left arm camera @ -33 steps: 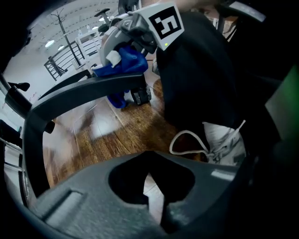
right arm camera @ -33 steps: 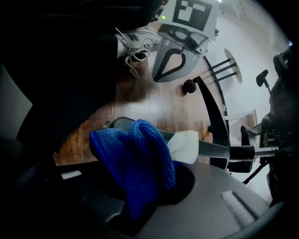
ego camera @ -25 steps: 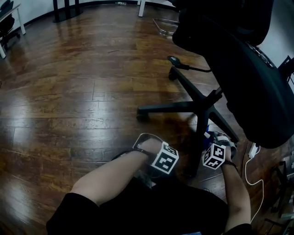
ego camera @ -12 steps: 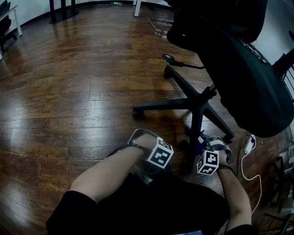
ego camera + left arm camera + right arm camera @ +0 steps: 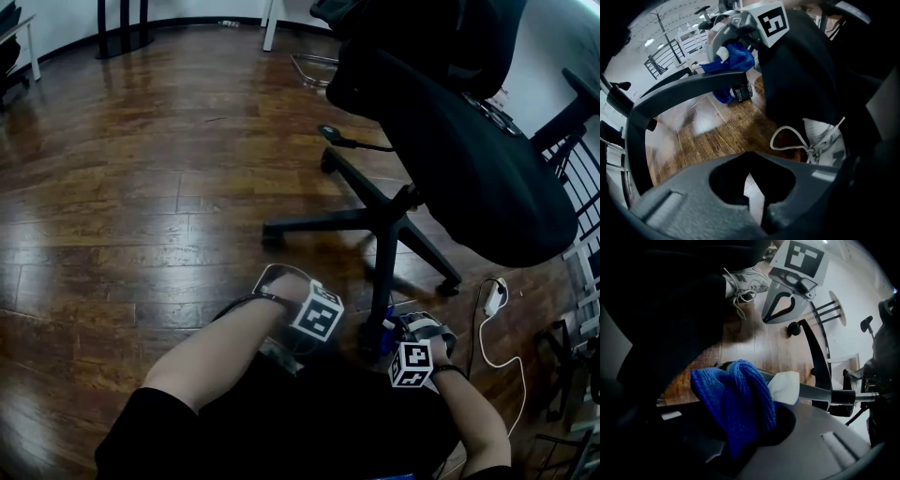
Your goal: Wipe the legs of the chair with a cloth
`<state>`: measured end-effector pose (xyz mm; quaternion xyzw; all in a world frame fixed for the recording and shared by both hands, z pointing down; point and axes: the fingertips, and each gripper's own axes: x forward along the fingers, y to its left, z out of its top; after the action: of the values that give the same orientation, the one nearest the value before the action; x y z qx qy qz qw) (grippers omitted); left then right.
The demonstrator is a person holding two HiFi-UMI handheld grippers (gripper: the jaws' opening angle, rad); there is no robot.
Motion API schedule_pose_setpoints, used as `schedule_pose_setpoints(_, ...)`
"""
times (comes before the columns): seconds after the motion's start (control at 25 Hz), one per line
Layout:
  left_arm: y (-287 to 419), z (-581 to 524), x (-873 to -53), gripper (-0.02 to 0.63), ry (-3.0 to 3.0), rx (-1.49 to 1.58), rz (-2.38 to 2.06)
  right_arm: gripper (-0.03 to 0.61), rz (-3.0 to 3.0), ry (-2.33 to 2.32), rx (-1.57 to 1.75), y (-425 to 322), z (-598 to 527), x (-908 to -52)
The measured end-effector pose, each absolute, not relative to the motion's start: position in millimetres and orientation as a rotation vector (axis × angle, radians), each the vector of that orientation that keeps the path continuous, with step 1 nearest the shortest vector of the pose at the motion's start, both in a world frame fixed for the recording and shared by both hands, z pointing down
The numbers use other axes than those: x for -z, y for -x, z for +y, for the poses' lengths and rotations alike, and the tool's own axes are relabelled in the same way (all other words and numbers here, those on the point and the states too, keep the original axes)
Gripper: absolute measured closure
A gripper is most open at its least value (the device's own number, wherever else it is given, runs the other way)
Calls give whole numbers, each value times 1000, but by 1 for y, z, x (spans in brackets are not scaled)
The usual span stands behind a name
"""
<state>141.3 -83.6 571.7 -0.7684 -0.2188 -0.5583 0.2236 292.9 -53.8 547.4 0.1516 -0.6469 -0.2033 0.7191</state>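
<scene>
Black short-sleeved top (image 5: 141, 436), white lace-up sneaker (image 5: 825, 140). The grey left hand-held gripper (image 5: 753, 203) and right hand-held gripper (image 5: 745, 430) each bear a white cube (image 5: 316, 312) with black square markers.

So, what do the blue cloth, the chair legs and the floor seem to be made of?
The blue cloth looks like soft knitted or microfibre fabric, matte; ribbed loops show. The chair legs are black and smooth with a slight sheen: moulded plastic or painted metal, I cannot tell which. The floor shows brown planks with grain, seams and glossy reflections: real wood or laminate, both possible.
</scene>
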Motion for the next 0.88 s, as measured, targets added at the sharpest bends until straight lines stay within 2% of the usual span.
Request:
schedule_pose_setpoints(0.52, -157, -79, -570, 612, 2310, 1436, -677, 497, -1363, -759, 428, -343, -239, -508)
schedule_pose_setpoints(0.68, -153, -80, -573, 612, 2310, 1446, -675, 497, -1360, -729, 472, -334, -229, -499)
schedule_pose_setpoints(0.88, -144, -85, -580, 612, 2240, 1504, -641, 497, -1405, -580, 495, -312, -151, -514)
